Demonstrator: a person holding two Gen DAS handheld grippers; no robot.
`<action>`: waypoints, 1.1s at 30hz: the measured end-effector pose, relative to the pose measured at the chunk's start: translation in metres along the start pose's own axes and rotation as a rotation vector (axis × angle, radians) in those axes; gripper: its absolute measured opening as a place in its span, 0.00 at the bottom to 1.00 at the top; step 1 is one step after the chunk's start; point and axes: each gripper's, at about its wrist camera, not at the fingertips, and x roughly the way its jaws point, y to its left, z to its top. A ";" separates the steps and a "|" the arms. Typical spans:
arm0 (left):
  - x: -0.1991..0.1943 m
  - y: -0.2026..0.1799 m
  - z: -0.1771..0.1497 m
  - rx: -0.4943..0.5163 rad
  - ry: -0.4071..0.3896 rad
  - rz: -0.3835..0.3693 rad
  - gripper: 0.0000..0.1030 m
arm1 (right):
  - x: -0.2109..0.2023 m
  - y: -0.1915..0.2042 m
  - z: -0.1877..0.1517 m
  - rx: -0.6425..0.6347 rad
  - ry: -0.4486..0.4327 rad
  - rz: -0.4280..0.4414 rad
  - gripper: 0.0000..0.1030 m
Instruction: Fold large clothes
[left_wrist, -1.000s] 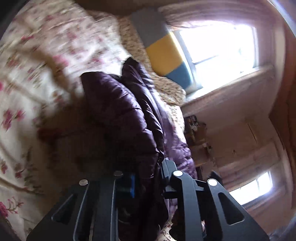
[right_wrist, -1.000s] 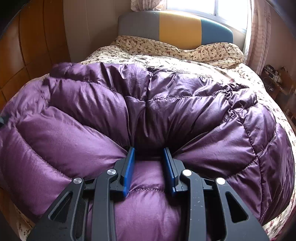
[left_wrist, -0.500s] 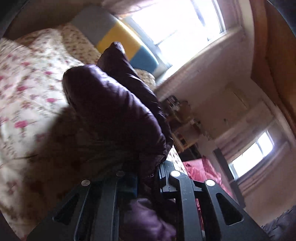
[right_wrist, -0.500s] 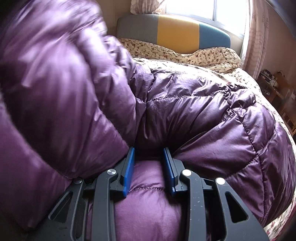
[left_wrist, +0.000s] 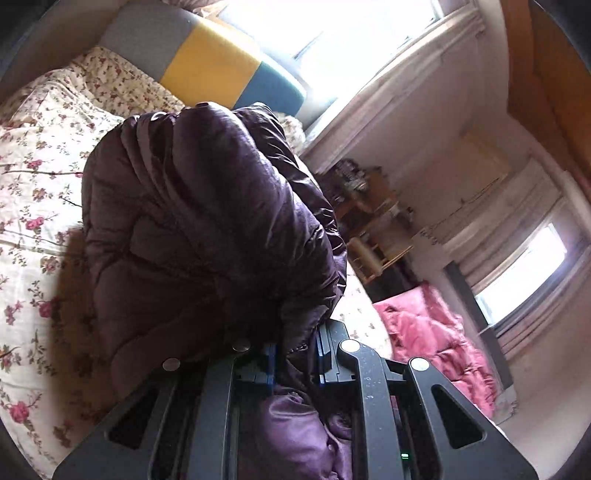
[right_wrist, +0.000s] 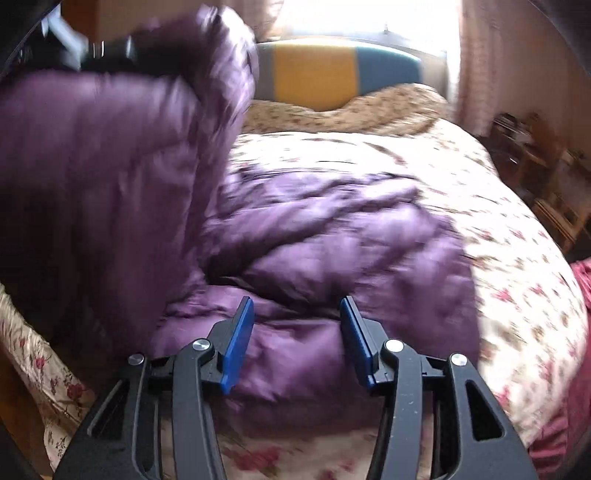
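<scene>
A purple quilted down jacket (right_wrist: 325, 236) lies on the bed, and one side of it (right_wrist: 110, 166) is lifted high at the left of the right wrist view. My left gripper (left_wrist: 293, 354) is shut on a fold of that jacket (left_wrist: 207, 229), which bulges up in front of the camera and hides the fingertips. My right gripper (right_wrist: 295, 321) hovers over the jacket's near edge. Its jaws are opening and its blue pads (right_wrist: 238, 343) stand apart, clear of the fabric. This view is blurred.
The bed has a floral cover (right_wrist: 517, 258) and a grey, yellow and blue headboard (right_wrist: 314, 74). Right of the bed stand a wooden shelf unit (left_wrist: 373, 221) and a pink quilt (left_wrist: 436, 343). Bright windows sit behind the headboard and on the right wall.
My right gripper has let go of the jacket, opened and drawn back and up. My left gripper has carried its fold of the jacket up and across, rolling as it went.
</scene>
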 end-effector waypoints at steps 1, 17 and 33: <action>0.008 -0.002 0.001 0.001 0.013 0.011 0.15 | -0.002 -0.007 0.001 0.013 0.004 -0.033 0.47; 0.117 -0.013 -0.031 0.179 0.169 0.212 0.19 | -0.017 -0.084 -0.015 0.191 0.076 -0.275 0.47; 0.152 -0.024 -0.048 0.246 0.210 0.201 0.48 | -0.018 -0.090 -0.022 0.221 0.099 -0.331 0.48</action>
